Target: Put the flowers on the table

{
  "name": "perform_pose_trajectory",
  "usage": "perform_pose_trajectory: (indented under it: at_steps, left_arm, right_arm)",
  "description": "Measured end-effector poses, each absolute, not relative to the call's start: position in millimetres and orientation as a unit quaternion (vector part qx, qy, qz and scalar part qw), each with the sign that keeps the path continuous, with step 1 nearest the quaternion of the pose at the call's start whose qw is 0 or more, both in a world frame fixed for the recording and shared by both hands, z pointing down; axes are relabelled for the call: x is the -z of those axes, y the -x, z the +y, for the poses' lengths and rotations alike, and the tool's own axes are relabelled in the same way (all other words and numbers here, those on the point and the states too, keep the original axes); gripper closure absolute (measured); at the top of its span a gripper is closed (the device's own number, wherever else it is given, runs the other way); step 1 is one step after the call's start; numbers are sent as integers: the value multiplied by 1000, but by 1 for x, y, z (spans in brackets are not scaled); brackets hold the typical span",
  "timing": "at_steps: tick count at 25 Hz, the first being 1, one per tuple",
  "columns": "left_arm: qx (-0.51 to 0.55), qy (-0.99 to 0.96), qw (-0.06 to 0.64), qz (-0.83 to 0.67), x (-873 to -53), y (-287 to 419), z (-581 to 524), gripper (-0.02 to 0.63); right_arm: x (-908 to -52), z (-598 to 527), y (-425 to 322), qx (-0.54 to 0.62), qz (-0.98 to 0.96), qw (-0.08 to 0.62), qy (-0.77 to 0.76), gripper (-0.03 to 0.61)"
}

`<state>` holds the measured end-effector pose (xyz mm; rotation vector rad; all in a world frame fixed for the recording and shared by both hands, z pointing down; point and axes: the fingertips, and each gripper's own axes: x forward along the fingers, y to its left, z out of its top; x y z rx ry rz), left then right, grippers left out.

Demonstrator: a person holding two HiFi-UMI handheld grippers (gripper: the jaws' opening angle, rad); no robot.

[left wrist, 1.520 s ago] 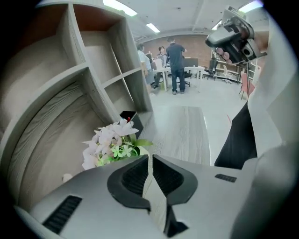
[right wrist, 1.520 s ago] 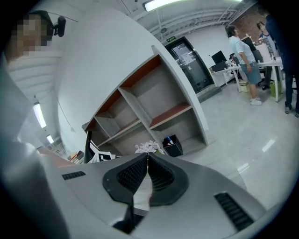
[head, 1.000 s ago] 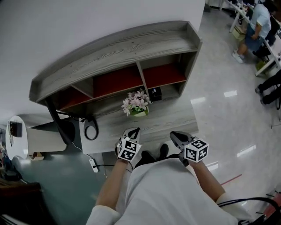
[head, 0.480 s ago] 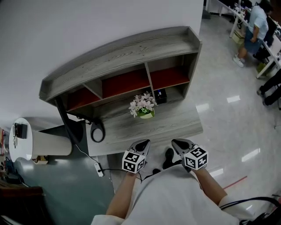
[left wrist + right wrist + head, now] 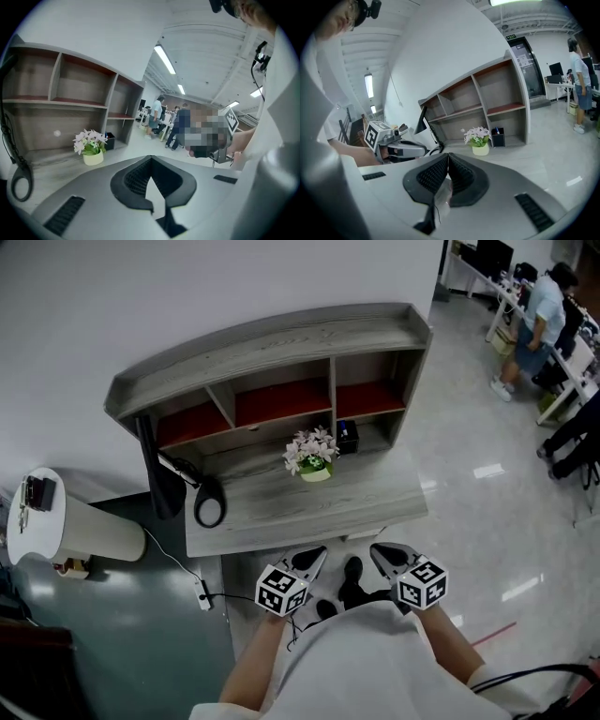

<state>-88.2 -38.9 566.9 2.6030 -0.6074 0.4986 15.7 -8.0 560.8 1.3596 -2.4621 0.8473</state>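
Standing on the table [image 5: 281, 512], well ahead of both tools, the flowers [image 5: 312, 454] look already put down. The left gripper [image 5: 317, 554] and right gripper [image 5: 379, 550] have jaws pressed together, holding nothing. I think the job is done, so nothing needs grabbing next.

No readable text anywhere. Cubes on the left tongs [image 5: 312, 559] and right tongs [image 5: 382, 553] carry only black-and-white square marker patterns, no letters or digits. Small sign [image 5: 510, 36] over the doorway and the papers [image 5: 524, 59] on the door, seen in the right gripper view, are too small to read.
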Motion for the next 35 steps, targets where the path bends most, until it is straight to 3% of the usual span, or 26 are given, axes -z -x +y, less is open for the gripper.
perform_pose_trajectory:
  at_steps: [10, 35]
  left_arm:
    - [-136, -931, 251, -227, -561, 123, 32, 604]
    - [-86, -920, 209, -320, -521, 103, 65, 604]
  right_arm:
    - [-550, 59, 7, -288, -824, 86, -480, 561]
    - [-525, 75, -50, -259, -866, 89, -418, 561]
